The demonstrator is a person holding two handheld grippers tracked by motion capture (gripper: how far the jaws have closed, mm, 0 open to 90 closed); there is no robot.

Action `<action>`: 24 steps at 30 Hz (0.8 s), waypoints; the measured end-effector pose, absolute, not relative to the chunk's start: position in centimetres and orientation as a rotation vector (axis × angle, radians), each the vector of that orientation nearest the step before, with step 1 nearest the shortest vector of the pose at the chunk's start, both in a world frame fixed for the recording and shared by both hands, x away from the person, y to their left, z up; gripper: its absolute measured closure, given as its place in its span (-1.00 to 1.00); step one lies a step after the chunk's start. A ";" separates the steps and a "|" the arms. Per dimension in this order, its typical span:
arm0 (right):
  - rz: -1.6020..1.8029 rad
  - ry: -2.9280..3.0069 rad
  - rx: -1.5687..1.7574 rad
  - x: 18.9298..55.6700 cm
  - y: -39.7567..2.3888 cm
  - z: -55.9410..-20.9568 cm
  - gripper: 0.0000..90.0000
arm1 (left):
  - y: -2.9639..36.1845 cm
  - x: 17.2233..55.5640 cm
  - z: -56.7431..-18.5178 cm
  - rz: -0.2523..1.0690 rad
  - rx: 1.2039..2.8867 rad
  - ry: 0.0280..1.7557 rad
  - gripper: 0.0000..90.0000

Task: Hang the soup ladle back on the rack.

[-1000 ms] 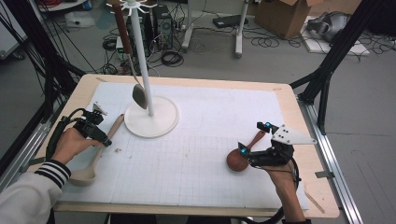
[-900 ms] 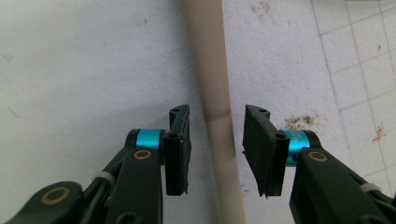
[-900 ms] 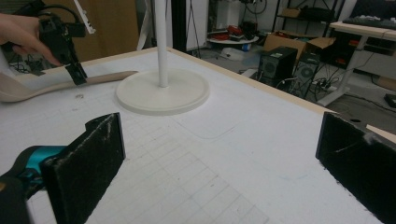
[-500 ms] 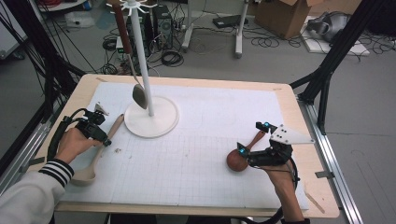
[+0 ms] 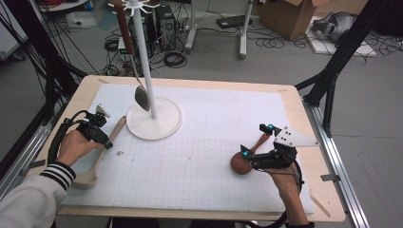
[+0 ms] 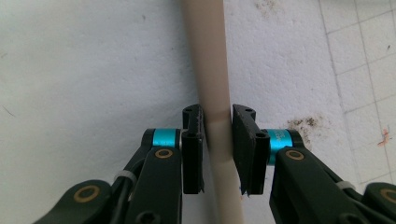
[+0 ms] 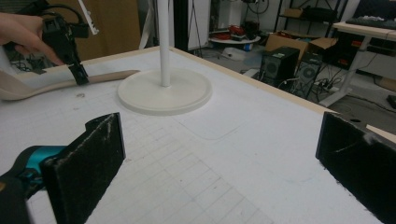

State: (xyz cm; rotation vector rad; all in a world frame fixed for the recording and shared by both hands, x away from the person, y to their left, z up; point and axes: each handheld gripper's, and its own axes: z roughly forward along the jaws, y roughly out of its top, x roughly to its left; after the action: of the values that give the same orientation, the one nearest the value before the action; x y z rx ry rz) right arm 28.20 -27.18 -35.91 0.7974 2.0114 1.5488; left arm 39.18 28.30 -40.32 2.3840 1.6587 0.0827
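Left tool [image 6: 217, 140] clamped on the pale spoon's [image 5: 97, 156] handle at the bench's [image 5: 199, 90] left.
Jaws have just been closing; gripped far from the bowl, it may swing or slip when lifted. Right tool [image 7: 219, 154] stands open.

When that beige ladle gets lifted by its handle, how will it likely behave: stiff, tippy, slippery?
The beige ladle probably stays stiff: its handle looks straight and solid. The left gripper, whose jaws have just been closing, clasps the handle partway along, so the bowl end may sag and pivot downward. The handle looks smooth and rounded, so it might twist between the flat jaws.
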 end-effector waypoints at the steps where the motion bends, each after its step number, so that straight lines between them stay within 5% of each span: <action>1: 1.548 2.011 0.798 28.2 -27.2 -35.9 -0.99 | 28.3 39.2 -40.3 0.078 2.382 1.666 0.65; 24: 1.551 2.013 0.793 28.3 -27.0 -35.9 -0.99 | 29.7 38.7 -39.6 0.114 2.322 1.655 0.71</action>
State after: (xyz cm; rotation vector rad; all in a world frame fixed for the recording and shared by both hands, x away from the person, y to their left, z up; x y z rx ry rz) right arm 28.34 -27.03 -35.92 0.7930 2.0132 1.5509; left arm 38.71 29.70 -39.56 2.3224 1.6549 0.1136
